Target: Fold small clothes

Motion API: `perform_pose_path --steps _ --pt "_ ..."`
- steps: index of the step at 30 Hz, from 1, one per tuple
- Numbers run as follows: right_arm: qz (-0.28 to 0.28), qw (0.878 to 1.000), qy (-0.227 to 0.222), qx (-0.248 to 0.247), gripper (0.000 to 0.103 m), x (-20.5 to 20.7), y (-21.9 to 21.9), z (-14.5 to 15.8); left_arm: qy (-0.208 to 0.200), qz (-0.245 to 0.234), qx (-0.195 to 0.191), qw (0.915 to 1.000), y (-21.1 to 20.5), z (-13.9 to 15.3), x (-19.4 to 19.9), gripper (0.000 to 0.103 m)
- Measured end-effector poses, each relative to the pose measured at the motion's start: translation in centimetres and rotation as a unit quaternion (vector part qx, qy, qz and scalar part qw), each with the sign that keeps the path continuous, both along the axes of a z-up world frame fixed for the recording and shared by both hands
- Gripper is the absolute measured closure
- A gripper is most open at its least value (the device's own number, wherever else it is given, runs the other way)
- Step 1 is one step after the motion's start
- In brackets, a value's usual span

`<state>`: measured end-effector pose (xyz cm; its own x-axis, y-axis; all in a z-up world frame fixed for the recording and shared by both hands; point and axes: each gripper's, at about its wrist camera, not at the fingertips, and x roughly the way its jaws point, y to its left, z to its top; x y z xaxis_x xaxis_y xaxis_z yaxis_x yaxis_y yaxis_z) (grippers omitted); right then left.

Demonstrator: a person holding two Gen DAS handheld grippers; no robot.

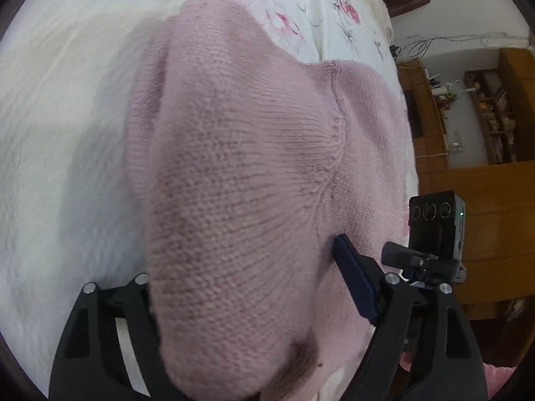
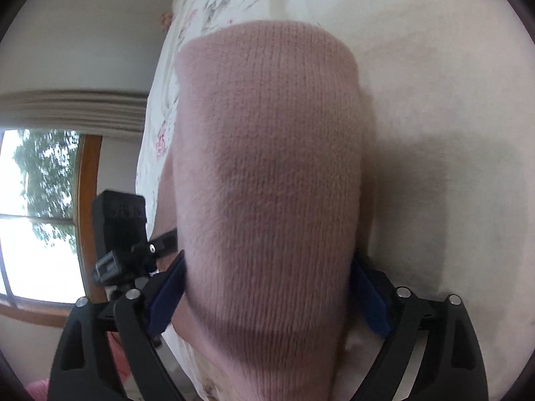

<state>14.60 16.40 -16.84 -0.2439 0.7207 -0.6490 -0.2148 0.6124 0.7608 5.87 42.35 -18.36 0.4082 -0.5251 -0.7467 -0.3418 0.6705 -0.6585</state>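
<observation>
A pink knitted sweater (image 1: pixel 240 153) fills the middle of the left wrist view, bulging up close to the lens over a white bedspread (image 1: pixel 50 117). My left gripper (image 1: pixel 247 254) stands open around it. Its right blue pad (image 1: pixel 354 280) rests against the knit, and its left finger is hidden under the fabric. In the right wrist view another part of the sweater (image 2: pixel 267 153) fills the gap of my right gripper (image 2: pixel 267 264), which is also open. Blue pads (image 2: pixel 169 294) show on both sides of the cloth. It casts a shadow on the bed at the right.
The bedspread has a pink flower print (image 1: pixel 287 23) at its far end. A brown wooden shelf unit (image 1: pixel 485 127) stands beyond the bed's right edge. In the right wrist view a window (image 2: pixel 36 217) and a white wall lie left of the bed (image 2: pixel 451 83).
</observation>
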Motion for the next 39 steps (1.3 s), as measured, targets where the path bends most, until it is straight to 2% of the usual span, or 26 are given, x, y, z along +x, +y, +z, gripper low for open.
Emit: perform_pose_path --steps 2,4,5,12,17,22,27,30,35,39 --pt "-0.004 1.000 -0.001 0.002 0.030 -0.1 -0.3 0.4 -0.005 0.008 -0.006 0.9999 0.1 0.3 -0.4 0.049" --pt "-0.007 1.000 -0.003 0.011 0.041 -0.3 -0.8 1.2 -0.016 0.010 -0.013 0.9997 0.0 0.8 -0.8 0.054" --pt "-0.007 1.000 -0.003 0.014 0.042 -0.4 -0.8 1.5 -0.022 0.008 -0.009 0.9997 -0.3 1.4 -0.9 0.056" --pt "0.005 0.998 -0.031 0.051 0.045 -0.8 -3.1 6.8 -0.072 0.013 -0.072 0.9947 -3.0 5.0 -2.8 0.058" --pt "0.028 0.997 -0.041 0.052 0.045 -2.5 -8.1 10.7 -0.101 -0.019 -0.076 0.9918 -8.4 8.9 -5.0 0.058" --pt "0.028 0.998 -0.020 0.046 0.045 -5.6 -14.4 12.3 -0.092 -0.051 -0.078 0.9914 -14.8 10.3 -7.6 0.058" --pt "0.016 1.000 -0.004 0.026 0.045 -8.9 -20.6 11.8 -0.066 -0.059 -0.089 0.9921 -20.6 8.2 -9.8 0.058" --pt "0.009 1.000 0.000 0.009 0.045 -10.4 -23.1 9.7 -0.054 -0.066 -0.063 0.9944 -23.0 6.1 -10.8 0.057" --pt "0.002 1.000 -0.004 -0.020 0.044 -11.9 -24.8 5.6 -0.039 -0.059 -0.041 0.9966 -24.2 2.4 -12.0 0.053" --pt "0.000 1.000 -0.025 -0.018 0.039 -12.8 -24.9 4.5 -0.049 -0.056 -0.029 0.9968 -24.0 1.9 -12.9 0.045"
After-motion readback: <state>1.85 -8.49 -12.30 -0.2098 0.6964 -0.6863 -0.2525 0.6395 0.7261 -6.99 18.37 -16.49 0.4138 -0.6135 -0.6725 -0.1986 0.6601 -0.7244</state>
